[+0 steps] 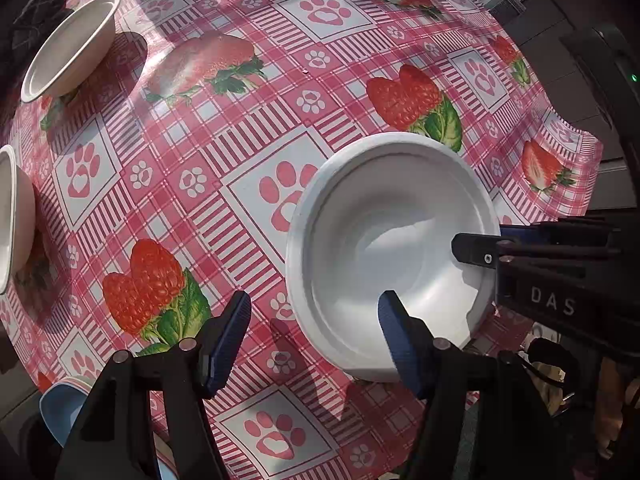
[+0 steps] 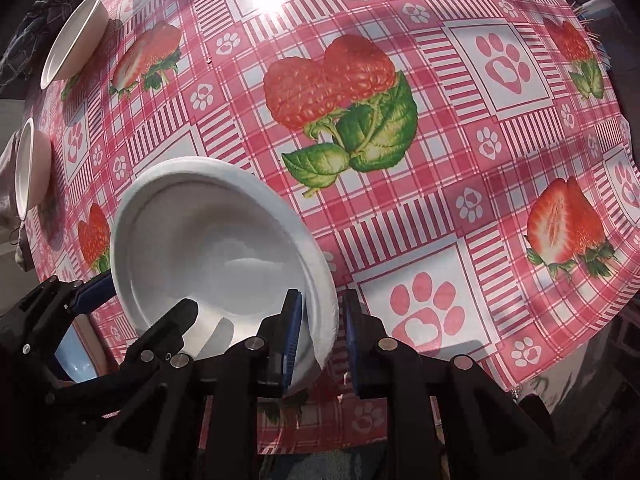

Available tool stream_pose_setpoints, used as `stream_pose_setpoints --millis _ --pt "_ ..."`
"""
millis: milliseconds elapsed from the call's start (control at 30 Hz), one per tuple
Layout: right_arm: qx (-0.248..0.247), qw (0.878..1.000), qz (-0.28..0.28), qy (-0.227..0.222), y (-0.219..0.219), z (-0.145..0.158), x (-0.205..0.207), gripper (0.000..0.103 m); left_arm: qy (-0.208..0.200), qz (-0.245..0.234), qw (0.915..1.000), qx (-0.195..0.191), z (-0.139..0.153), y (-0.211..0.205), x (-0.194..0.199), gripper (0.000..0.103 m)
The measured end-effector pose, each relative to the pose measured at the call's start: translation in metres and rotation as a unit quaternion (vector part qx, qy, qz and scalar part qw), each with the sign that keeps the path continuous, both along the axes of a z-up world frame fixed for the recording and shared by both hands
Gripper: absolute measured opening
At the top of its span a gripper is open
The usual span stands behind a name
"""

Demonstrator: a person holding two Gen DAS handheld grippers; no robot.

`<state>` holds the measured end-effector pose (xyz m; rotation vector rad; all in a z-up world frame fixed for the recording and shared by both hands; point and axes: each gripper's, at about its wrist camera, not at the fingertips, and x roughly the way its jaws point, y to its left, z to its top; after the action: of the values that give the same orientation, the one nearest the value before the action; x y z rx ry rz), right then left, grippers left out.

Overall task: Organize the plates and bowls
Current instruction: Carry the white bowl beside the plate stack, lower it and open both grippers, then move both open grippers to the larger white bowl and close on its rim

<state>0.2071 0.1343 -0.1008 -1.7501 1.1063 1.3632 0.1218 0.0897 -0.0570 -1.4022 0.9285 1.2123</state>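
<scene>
White foam plate (image 2: 216, 256) is held tilted above the tabletop (image 2: 440, 200), its rim pinched between the blue pads of the right claw (image 2: 320, 332) — jaws nearly closed on the plate's near edge, one pad inside the rim, one outside. In the left wrist view the same plate (image 1: 384, 248) sits right of centre, with the right claw (image 1: 480, 252) coming in from the right side over its rim. Left claw (image 1: 316, 332) is spread wide, gripping nothing; one blue pad (image 1: 230, 340) hangs over the cloth, the other pad (image 1: 400, 340) overlaps the plate's near part in the picture, whether it touches cannot be told. In the right wrist view the left claw (image 2: 132, 304) shows at lower left by the plate's far rim, one finger over the plate's inside. The tabletop carries a pink checked cloth with strawberries and paw prints. Two off-white bowls stand at the cloth's left edge, well apart from the plate — upper bowl (image 1: 72, 48) and a lower bowl (image 1: 12, 216) cut by the frame. A pale blue object (image 1: 64, 408) peeks at lower left, partly hidden by the claw body.
</scene>
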Motion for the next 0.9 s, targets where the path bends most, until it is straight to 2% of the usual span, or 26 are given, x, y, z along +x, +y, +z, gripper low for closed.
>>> stream_pose_setpoints --millis 33,67,100,133,167,233,400,533,633,733,833,900 --pt "0.002 1.0 -0.004 0.0 0.005 0.001 0.003 0.023 -0.008 0.005 0.9999 0.007 0.006 -0.005 -0.006 0.077" --pt "0.006 1.0 -0.008 0.0 0.013 0.006 0.006 0.038 -0.015 0.011 0.9998 0.013 0.011 -0.01 -0.011 0.08" --pt "0.014 1.0 -0.008 -0.003 0.015 0.009 0.009 0.065 -0.018 0.017 0.9995 0.019 0.015 -0.014 -0.015 0.083" --pt "0.026 1.0 -0.008 -0.004 0.022 0.015 0.014 0.073 -0.019 0.023 0.9993 0.024 0.02 -0.02 -0.021 0.086" --pt "0.038 0.999 -0.008 -0.002 0.027 0.021 0.019 0.075 -0.016 0.031 0.999 0.028 0.026 -0.023 -0.027 0.089" --pt "0.046 0.999 -0.009 -0.001 0.031 0.031 0.022 0.075 -0.016 0.054 0.9978 0.034 0.033 -0.028 -0.041 0.103" --pt "0.063 0.997 -0.048 0.011 0.06 0.058 0.039 0.075 -0.037 0.12 0.991 0.046 0.046 -0.035 -0.076 0.103" --pt "0.071 0.995 -0.067 0.035 0.077 0.098 0.05 0.075 -0.061 0.153 0.9849 0.054 0.055 -0.034 -0.094 0.103" --pt "0.073 0.994 -0.055 0.056 0.083 0.127 0.031 0.075 -0.057 0.181 0.9795 0.069 0.071 -0.041 -0.114 0.103" --pt "0.067 0.994 -0.04 0.08 0.072 0.142 -0.001 0.075 -0.058 0.21 0.9737 0.068 0.08 -0.048 -0.132 0.103" --pt "0.05 0.994 -0.024 0.098 0.06 0.137 -0.037 0.075 -0.052 0.234 0.9687 0.065 0.086 -0.055 -0.149 0.103" --pt "0.035 0.994 -0.008 0.106 0.046 0.121 -0.072 0.075 -0.049 0.25 0.9646 0.067 0.09 -0.061 -0.162 0.103"
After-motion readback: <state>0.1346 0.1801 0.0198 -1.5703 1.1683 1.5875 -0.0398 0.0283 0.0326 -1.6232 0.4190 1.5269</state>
